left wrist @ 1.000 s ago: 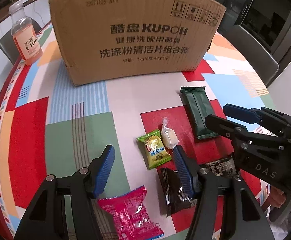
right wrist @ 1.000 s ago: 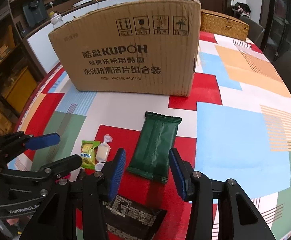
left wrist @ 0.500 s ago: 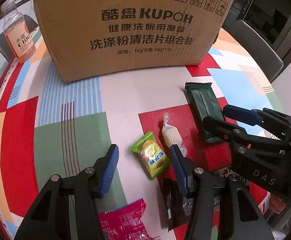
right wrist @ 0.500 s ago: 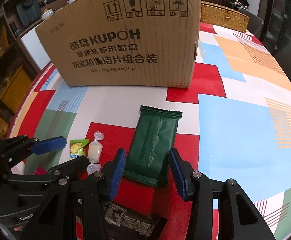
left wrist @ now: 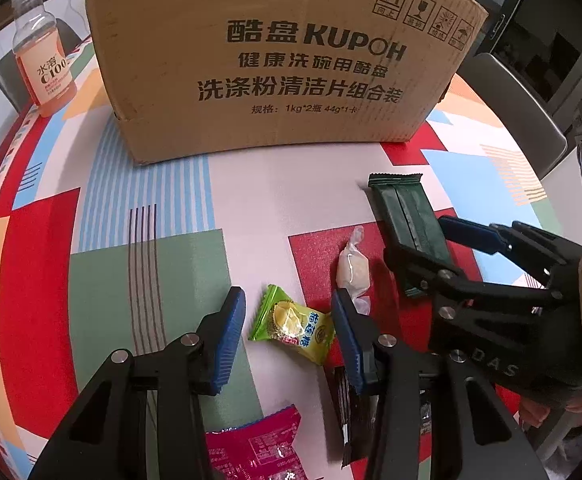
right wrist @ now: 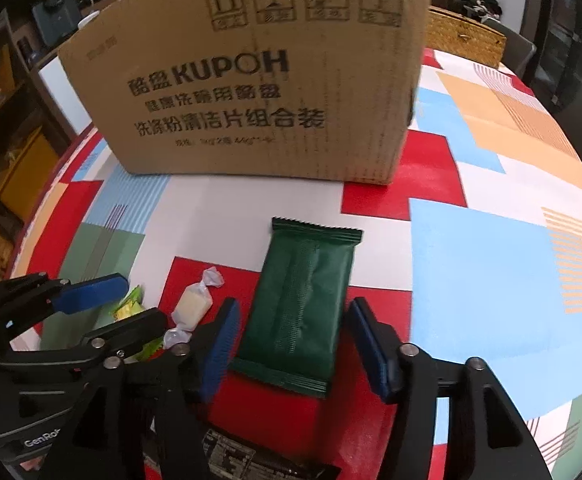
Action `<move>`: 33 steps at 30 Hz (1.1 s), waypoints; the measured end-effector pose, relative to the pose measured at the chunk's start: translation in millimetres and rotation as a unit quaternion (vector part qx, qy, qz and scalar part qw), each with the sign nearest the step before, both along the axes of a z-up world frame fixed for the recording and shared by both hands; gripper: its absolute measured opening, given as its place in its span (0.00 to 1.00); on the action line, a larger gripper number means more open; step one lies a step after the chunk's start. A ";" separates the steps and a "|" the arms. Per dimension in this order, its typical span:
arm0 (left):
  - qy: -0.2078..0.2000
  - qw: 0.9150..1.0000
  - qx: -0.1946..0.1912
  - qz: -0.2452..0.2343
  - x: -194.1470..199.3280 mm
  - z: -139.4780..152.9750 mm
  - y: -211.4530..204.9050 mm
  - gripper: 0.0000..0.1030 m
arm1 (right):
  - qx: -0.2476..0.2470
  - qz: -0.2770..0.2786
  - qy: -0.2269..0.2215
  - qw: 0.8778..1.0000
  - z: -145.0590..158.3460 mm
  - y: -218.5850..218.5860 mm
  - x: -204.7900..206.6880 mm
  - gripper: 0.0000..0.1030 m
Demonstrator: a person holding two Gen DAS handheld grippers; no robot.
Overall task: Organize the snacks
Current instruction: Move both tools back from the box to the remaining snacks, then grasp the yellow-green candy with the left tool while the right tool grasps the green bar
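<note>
Left hand-held gripper (left wrist: 287,332) stood open astride the durian candy (left wrist: 293,328); right hand-held gripper (right wrist: 291,344) open astride the green packet (right wrist: 303,304), apparently for pickup.

A cardboard box (left wrist: 275,60) stands toward the far edge of the surface (left wrist: 163,220), with a drink bottle (left wrist: 43,64) at its left, near the left edge. Before the box lie the snacks: a flat wafer packet (right wrist: 303,312) to the right, a twist-wrapped candy (left wrist: 353,268) left of it, and a durian candy packet (left wrist: 291,328) nearer still. Two more packets (left wrist: 251,448) lie at the near edge.
</note>
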State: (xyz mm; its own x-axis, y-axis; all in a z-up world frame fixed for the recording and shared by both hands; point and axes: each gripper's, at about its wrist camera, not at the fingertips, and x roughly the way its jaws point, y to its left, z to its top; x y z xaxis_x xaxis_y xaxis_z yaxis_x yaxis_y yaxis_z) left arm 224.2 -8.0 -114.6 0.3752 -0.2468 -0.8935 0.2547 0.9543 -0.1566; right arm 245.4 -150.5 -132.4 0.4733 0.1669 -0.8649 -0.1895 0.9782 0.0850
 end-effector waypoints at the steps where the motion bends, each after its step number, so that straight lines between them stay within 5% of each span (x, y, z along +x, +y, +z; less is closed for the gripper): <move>1: -0.001 1.000 0.000 0.000 -1.6 0.2 1.4 0.43 | -0.006 0.002 -0.005 1.000 -0.3 1.6 -0.4 0.56; 11: -0.009 1.000 -0.010 0.004 -8.8 -1.1 3.1 0.31 | -0.039 0.010 -0.022 0.999 -3.9 11.7 -0.4 0.55; 16: -0.007 1.000 -0.023 0.012 -6.4 1.0 5.7 0.30 | -0.037 0.012 -0.021 0.999 -1.9 10.9 -2.2 0.44; 33: -0.078 0.996 -0.048 0.013 -16.7 56.9 8.7 0.30 | -0.001 0.001 -0.058 0.998 38.4 3.7 -22.3 0.44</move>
State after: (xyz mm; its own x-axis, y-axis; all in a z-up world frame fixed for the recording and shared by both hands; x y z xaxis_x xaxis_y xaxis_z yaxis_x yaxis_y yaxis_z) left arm 207.6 0.7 -57.7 0.5155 -0.3170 -0.7961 0.2580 0.9434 -0.2086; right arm 223.1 -146.7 -94.0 0.5696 0.1667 -0.8048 -0.2005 0.9778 0.0606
